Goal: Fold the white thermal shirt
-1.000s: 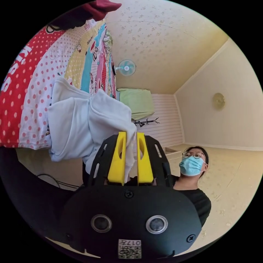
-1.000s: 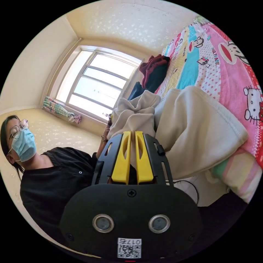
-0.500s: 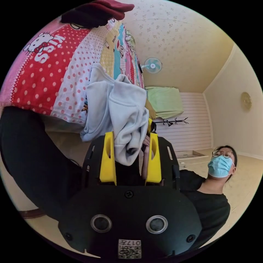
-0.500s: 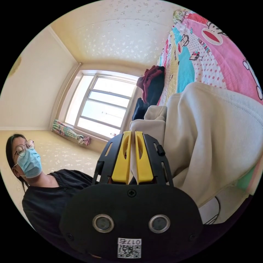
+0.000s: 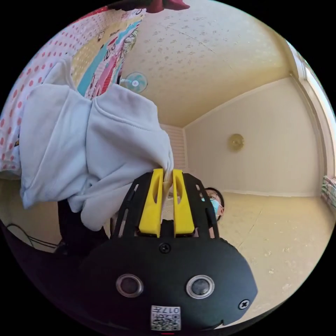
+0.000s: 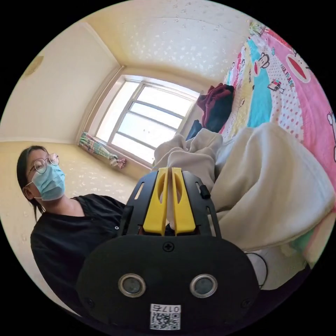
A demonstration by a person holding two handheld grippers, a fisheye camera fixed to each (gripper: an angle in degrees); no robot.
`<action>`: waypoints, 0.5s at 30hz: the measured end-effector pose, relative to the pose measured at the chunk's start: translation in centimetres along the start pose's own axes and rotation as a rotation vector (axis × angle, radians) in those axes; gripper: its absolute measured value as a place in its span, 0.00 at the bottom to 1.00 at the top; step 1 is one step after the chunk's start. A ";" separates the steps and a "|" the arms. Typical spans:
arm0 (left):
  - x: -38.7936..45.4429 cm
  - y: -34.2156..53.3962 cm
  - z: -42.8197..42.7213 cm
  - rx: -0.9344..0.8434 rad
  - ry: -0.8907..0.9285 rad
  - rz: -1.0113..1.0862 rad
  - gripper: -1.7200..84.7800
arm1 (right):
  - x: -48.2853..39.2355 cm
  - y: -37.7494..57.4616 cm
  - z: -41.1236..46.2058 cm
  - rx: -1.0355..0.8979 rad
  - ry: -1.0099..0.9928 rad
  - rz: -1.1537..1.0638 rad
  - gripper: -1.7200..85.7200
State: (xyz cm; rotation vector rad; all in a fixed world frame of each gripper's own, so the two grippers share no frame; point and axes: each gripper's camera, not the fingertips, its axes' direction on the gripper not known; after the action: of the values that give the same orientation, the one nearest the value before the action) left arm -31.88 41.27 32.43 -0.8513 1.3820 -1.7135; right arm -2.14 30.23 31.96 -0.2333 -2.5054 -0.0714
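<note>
We are pinching the white thermal shirt with both the left gripper and the right gripper at mid-frame — it is hanging bunched, no neat fold showing, so most folding looks undone.

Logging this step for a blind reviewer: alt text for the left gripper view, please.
The left gripper is shut on a bunched edge of the white thermal shirt, which hangs beside a patterned bedspread. A wall fan is beyond.

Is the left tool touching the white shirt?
Touching. In the left gripper view, the left tool has both yellow jaws closed on a fold of the white shirt.
</note>
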 end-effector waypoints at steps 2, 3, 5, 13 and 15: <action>2.8 -0.1 0.1 -0.056 -0.011 0.141 0.08 | -2.8 -0.4 1.4 -0.062 0.008 -0.093 0.04; 5.2 0.0 0.6 -0.120 -0.017 0.254 0.07 | -4.6 -0.6 2.1 -0.099 0.016 -0.150 0.04; 9.2 0.5 1.9 -0.233 -0.031 0.434 0.07 | -7.0 -0.9 3.0 -0.156 0.031 -0.222 0.04; 18.2 5.3 7.4 -0.551 0.342 0.882 0.07 | -12.5 -3.5 2.9 0.026 -0.041 -0.415 0.05; 18.5 6.5 9.7 -0.666 0.535 0.908 0.07 | -14.0 -4.3 3.6 0.058 -0.024 -0.464 0.07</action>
State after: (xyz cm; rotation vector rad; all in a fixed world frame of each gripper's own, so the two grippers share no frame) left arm -31.54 19.71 28.54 0.0230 2.2902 -0.7692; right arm 6.11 24.24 20.84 0.3759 -2.5318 -0.1832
